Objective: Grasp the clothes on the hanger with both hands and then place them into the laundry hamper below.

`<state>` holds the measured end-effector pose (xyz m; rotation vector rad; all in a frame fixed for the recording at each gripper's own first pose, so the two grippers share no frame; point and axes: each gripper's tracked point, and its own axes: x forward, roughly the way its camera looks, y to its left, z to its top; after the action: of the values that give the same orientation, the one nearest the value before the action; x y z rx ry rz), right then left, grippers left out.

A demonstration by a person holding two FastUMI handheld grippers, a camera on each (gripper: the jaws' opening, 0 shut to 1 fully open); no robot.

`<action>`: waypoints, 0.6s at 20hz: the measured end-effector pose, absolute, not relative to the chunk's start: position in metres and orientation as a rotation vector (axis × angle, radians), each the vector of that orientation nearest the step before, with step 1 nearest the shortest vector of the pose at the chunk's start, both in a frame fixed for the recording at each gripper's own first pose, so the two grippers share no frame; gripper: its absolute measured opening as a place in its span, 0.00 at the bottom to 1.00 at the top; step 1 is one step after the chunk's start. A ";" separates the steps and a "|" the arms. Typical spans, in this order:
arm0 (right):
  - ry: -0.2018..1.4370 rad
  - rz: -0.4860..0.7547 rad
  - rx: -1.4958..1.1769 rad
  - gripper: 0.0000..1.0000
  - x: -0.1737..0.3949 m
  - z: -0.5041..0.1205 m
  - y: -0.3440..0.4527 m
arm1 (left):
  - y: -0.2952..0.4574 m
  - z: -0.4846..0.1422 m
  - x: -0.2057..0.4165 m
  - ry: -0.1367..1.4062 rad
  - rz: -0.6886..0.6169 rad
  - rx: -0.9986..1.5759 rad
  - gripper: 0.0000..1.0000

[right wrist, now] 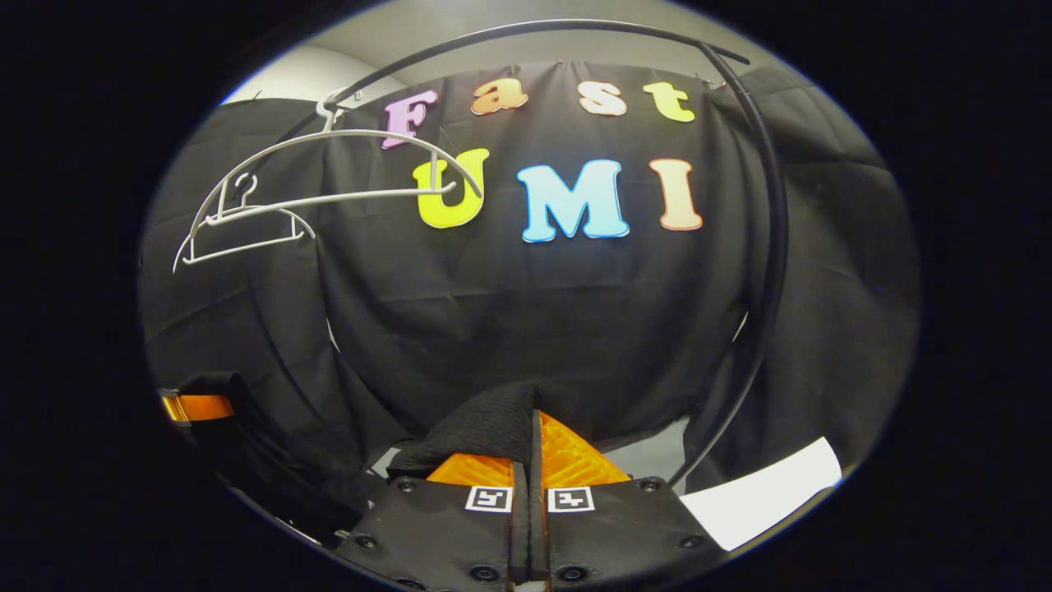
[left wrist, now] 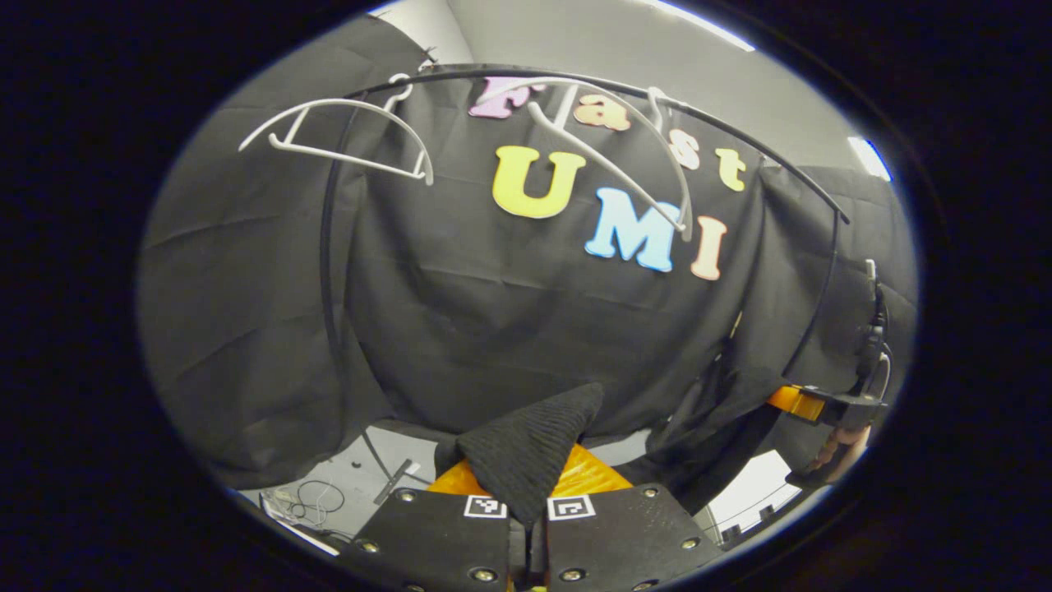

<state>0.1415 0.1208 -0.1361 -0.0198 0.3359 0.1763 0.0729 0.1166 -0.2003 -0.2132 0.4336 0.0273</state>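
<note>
Both views are taken from low beneath the clothes rail (left wrist: 575,82), tilted up toward the booth's black back cloth, at moderate range. The rail (right wrist: 764,205) and the white hangers (left wrist: 345,140) (right wrist: 329,181) on it are shared.

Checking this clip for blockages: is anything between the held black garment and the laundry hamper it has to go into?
Cannot be settled. The left gripper and right gripper are each shut on the black garment, already off the white hangers. No hamper can be made out, so the path down to it cannot be judged.
</note>
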 end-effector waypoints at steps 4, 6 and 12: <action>0.428 0.133 0.010 0.00 0.117 -0.175 0.134 | 0.115 -0.232 0.077 0.499 -0.045 -0.207 0.04; 0.477 0.124 0.025 0.02 0.103 -0.194 0.140 | 0.117 -0.249 0.080 0.532 -0.064 -0.203 0.05; 0.615 0.118 0.044 0.00 0.103 -0.241 0.167 | 0.113 -0.298 0.078 0.635 -0.098 -0.187 0.04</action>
<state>0.1030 0.1673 -0.2414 0.0437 0.6149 0.1177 0.0784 0.1132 -0.2976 -0.1870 0.6346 -0.0984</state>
